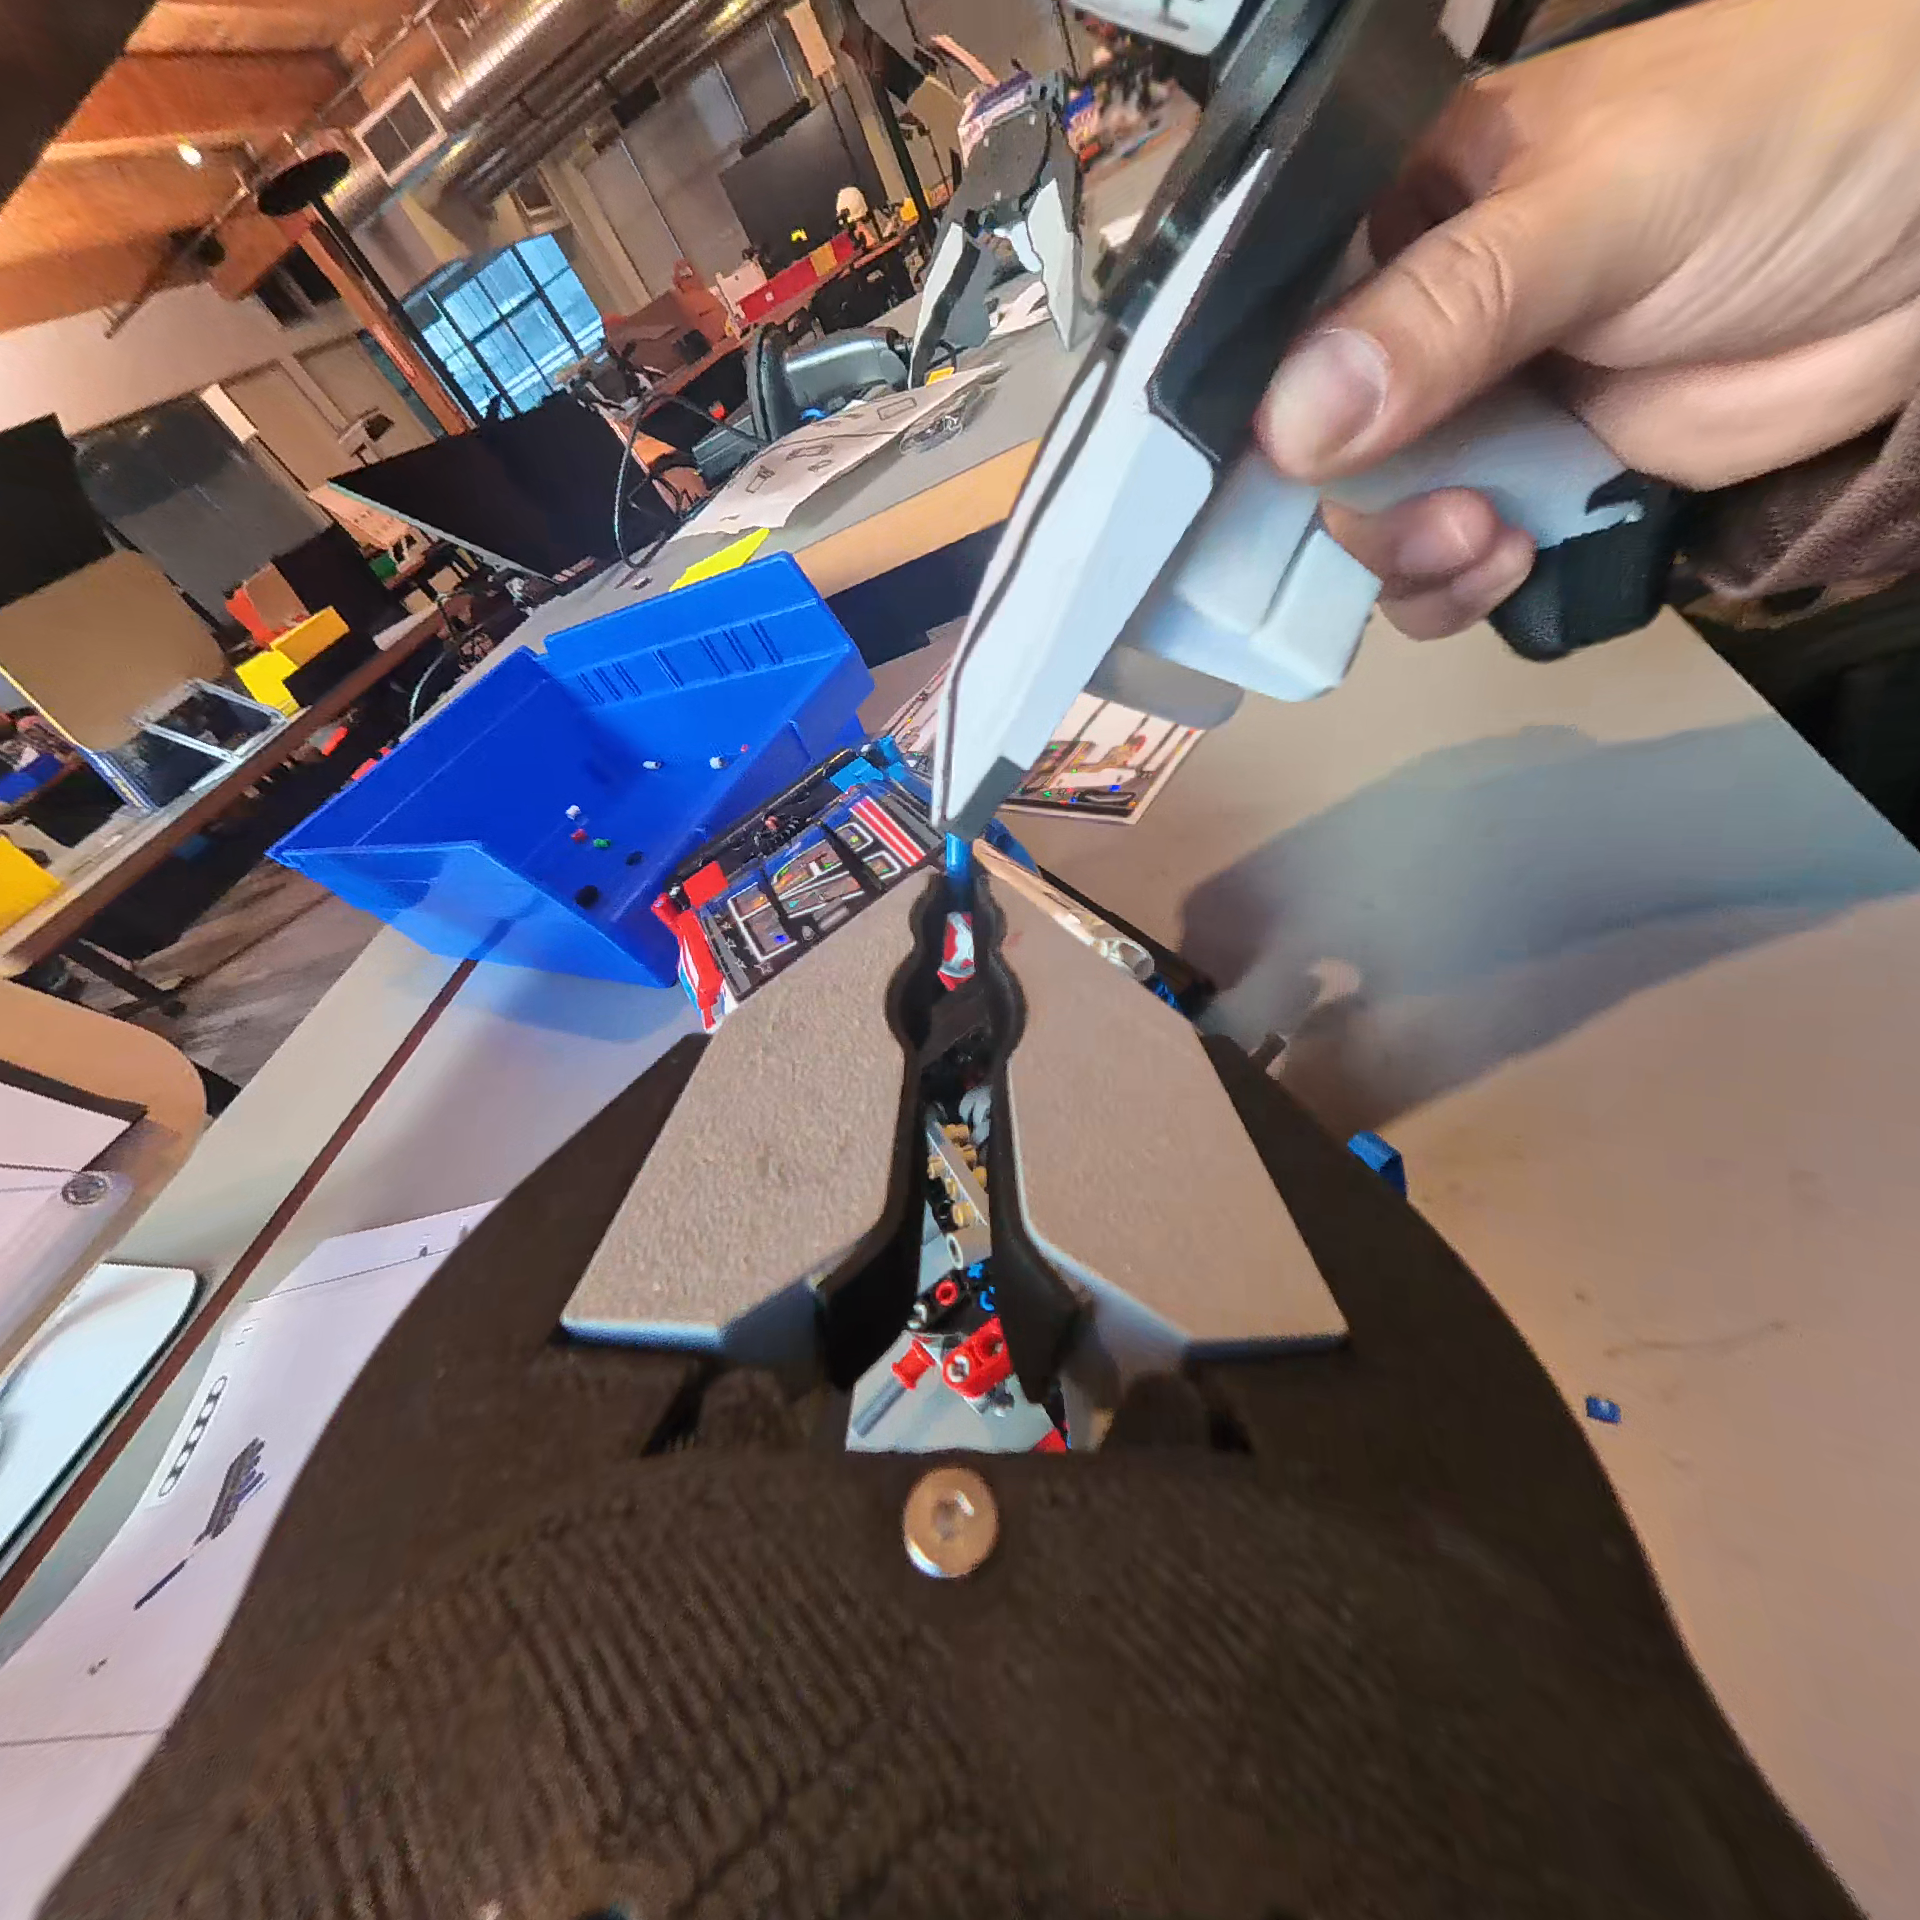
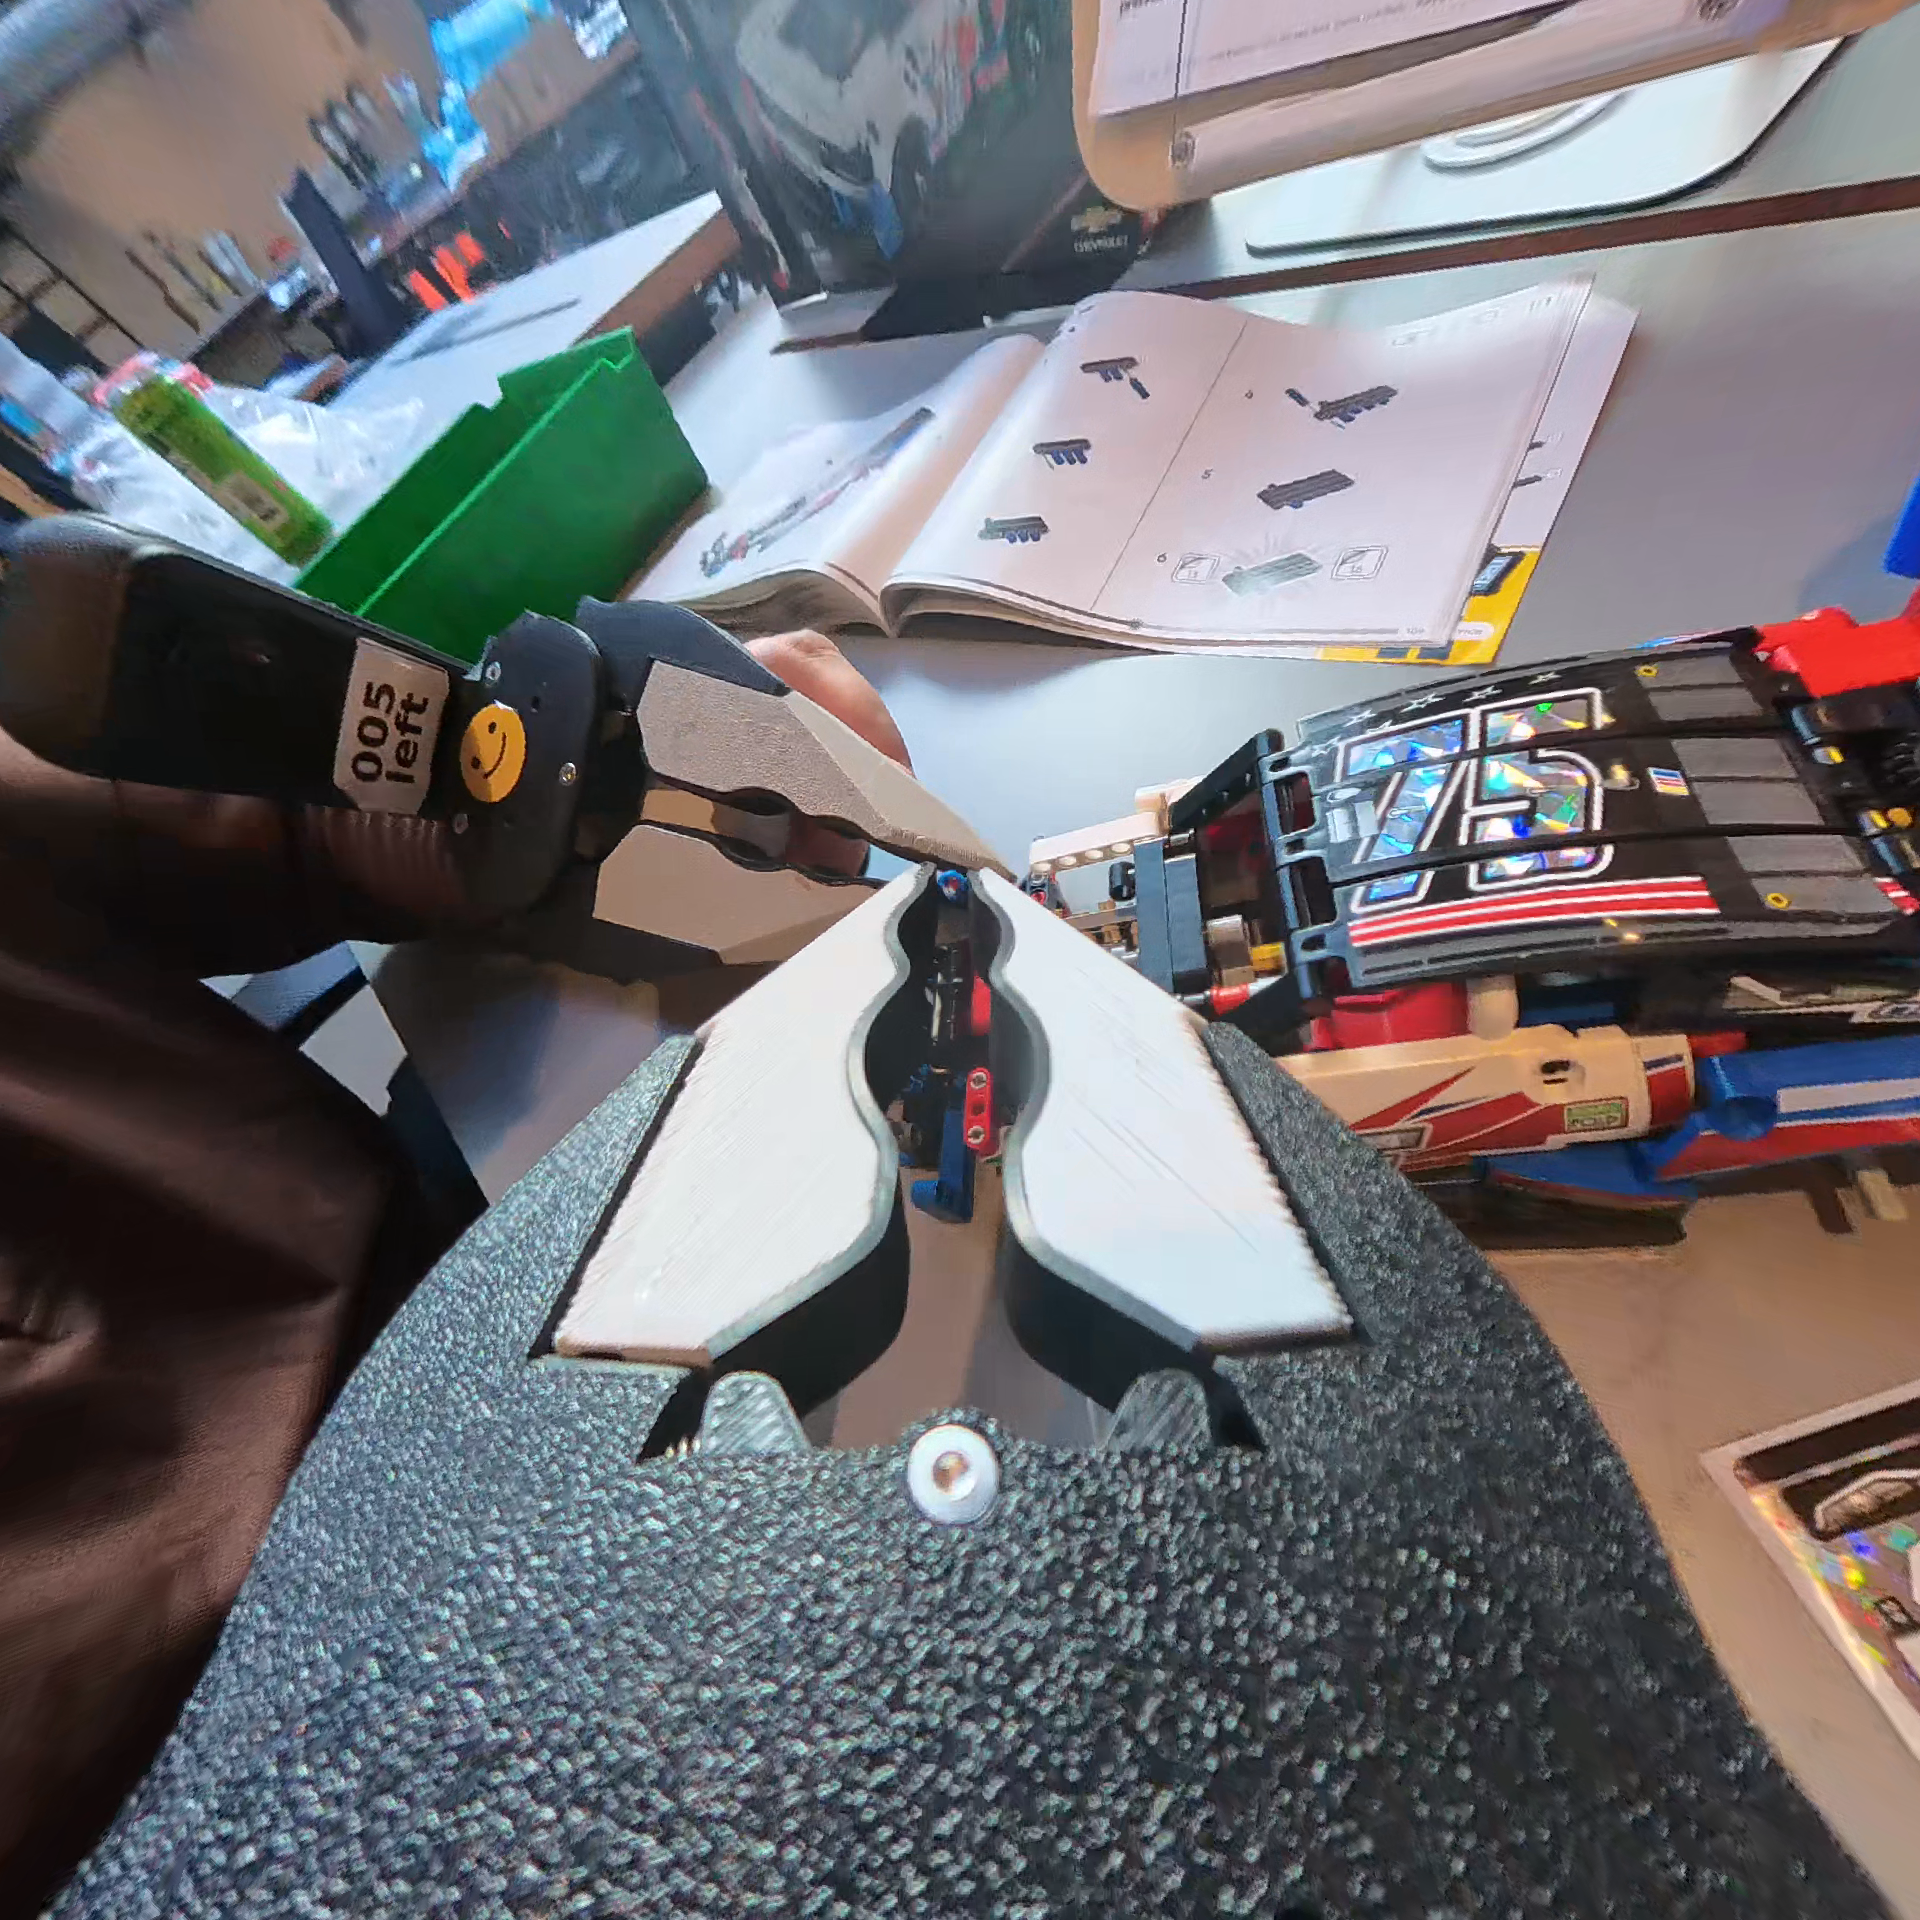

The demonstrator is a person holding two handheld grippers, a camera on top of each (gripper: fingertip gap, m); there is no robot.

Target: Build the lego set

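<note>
The lego car (image 2: pixel 1538 914) lies at the right of the right wrist view, by the open instruction booklet (image 2: pixel 1195 478). We bring both tools to its near end, probably to seat a small blue piece (image 1: pixel 958 862). The right gripper (image 2: pixel 951 878) is nearly closed and seems to pinch it; the left gripper (image 1: pixel 961 904) is likewise almost shut, its hold unclear.
</note>
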